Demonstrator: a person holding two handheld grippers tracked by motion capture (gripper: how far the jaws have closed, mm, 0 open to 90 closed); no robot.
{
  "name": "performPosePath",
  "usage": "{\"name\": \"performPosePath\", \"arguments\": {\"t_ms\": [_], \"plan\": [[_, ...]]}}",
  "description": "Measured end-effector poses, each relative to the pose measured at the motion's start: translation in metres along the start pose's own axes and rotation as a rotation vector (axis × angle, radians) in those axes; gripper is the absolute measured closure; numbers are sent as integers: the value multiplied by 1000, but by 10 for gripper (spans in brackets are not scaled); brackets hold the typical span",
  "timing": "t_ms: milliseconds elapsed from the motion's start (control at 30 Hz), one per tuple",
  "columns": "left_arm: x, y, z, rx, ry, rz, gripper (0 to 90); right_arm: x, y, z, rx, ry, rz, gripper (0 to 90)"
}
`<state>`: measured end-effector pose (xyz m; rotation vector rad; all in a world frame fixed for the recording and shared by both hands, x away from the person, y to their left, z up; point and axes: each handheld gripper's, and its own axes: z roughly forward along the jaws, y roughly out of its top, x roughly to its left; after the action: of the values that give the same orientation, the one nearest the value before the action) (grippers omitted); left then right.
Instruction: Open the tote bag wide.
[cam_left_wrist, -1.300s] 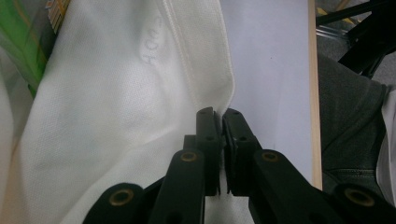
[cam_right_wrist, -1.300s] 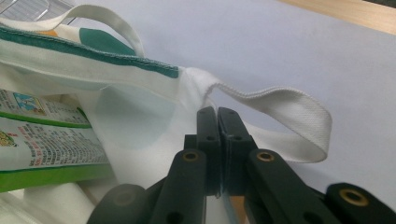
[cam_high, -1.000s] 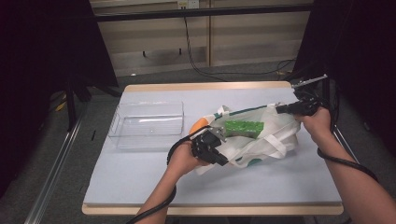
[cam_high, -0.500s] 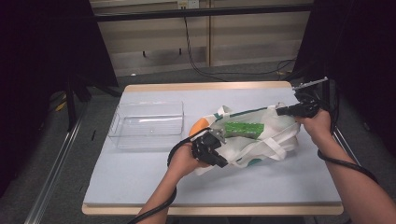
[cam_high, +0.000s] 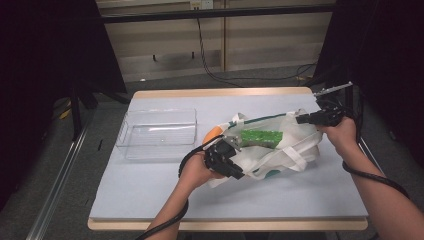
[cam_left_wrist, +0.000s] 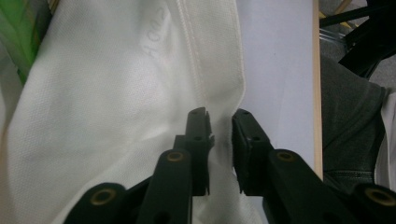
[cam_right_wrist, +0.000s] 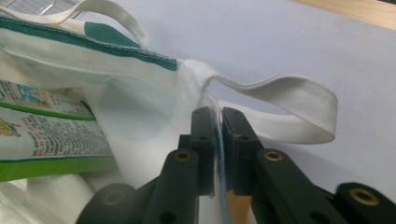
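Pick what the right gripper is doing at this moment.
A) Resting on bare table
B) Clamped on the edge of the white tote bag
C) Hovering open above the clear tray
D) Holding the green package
B: in the right gripper view the right gripper has its jaws closed on the rim fabric of the white tote bag, beside a handle loop.

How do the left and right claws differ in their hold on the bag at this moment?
The left claw takes the bag at its near, plain white edge; the right claw takes the far rim, by a handle loop and the green trim. The left's jaws show a gap with cloth between; the right's are pressed tight on the fabric. Both grip the same bag, spreading its mouth.
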<state>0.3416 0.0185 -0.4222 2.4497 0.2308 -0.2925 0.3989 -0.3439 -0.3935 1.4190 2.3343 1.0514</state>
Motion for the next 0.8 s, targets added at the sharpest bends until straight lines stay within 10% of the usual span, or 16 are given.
{"name": "performPosePath", "arguments": {"t_ms": [800], "plan": [[0, 16, -29, -42, 68, -33, 427, 24, 4, -21, -24, -10, -61, 630]]}}
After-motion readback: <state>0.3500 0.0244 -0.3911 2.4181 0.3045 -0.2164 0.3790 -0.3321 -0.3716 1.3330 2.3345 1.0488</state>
